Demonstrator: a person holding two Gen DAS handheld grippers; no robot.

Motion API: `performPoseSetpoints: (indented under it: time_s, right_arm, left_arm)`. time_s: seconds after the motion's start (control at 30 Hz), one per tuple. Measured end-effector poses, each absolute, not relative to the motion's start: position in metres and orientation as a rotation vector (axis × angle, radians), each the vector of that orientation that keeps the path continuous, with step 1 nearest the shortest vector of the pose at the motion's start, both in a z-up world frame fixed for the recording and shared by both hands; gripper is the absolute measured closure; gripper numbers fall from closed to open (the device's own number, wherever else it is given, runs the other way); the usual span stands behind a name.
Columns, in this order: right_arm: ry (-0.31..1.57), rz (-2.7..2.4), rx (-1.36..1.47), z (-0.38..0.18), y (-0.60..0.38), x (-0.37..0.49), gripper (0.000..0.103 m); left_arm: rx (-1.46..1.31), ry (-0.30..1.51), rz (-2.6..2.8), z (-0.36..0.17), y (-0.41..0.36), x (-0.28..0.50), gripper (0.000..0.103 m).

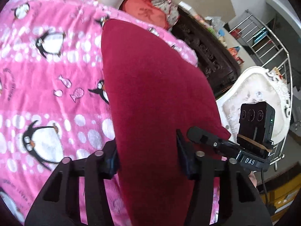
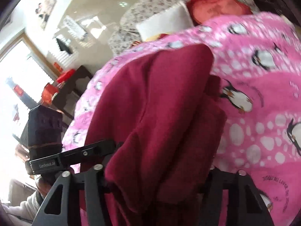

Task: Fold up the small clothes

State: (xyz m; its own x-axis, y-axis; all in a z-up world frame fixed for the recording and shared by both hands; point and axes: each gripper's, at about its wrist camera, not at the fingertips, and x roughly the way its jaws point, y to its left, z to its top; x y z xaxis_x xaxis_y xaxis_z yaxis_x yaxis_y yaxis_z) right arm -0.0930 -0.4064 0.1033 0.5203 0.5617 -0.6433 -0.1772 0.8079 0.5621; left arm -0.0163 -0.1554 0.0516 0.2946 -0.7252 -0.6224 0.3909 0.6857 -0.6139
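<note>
Left gripper (image 1: pixel 148 154): jaws partly spread, maroon cloth (image 1: pixel 150 86) running up between them. The pads touch the fabric on both sides, so it reads as a pinch on the cloth. From there the cloth stretches away as one long smooth panel, tapering to a rounded end far out.

Right gripper (image 2: pixel 160 167): cloth (image 2: pixel 150 103) bunched thick over the jaw area, folds draped across both fingers. The tips are buried, so I can't tell whether they clamp it or just sit under it. In this view the cloth is doubled up, with several layers and a vertical crease down the middle.

Under the cloth lies a pink fleece blanket (image 1: pixel 52 79) with penguins, fish and white dots, spread on a bed. The cloth lies on it on the side near the bed's edge, with blanket showing beyond it in the right wrist view (image 2: pixel 263 94).

The other gripper's black camera box (image 1: pixel 256 120) shows at the right of the left view, just beside the cloth edge. Same kind of box (image 2: pixel 44 126) sits at the left of the right view.

Further off there is a red pillow (image 1: pixel 144 9) and a white pillow (image 2: pixel 165 18) at the head of the bed. A white chair (image 1: pixel 259 90) and a metal rack (image 1: pixel 263 35) stand beyond the bed edge. Right view is motion-blurred; a bright window (image 2: pixel 17 79) is at the far left.
</note>
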Motion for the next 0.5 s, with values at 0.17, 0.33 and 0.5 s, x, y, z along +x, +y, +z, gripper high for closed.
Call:
performPoseSetpoints:
  time_s: [0.17,0.33,0.5]
  right_arm:
    - [0.895,0.545,0.425,0.14,-0.368,-0.106,0.048]
    - [0.929,0.614,0.466,0.14,-0.321,-0.106,0.048]
    - [1.026,0.587,0.406,0.105,-0.277,-0.095,0.048]
  left_arm:
    - [-0.31,0.97,-0.735,0.093,-0.121,-0.04,0.054]
    - [-0.317,1.019,-0.675,0.098,-0.076,-0.048,0.054]
    - [-0.313,1.094,-0.569,0.057,-0.041,-0.048,0.053]
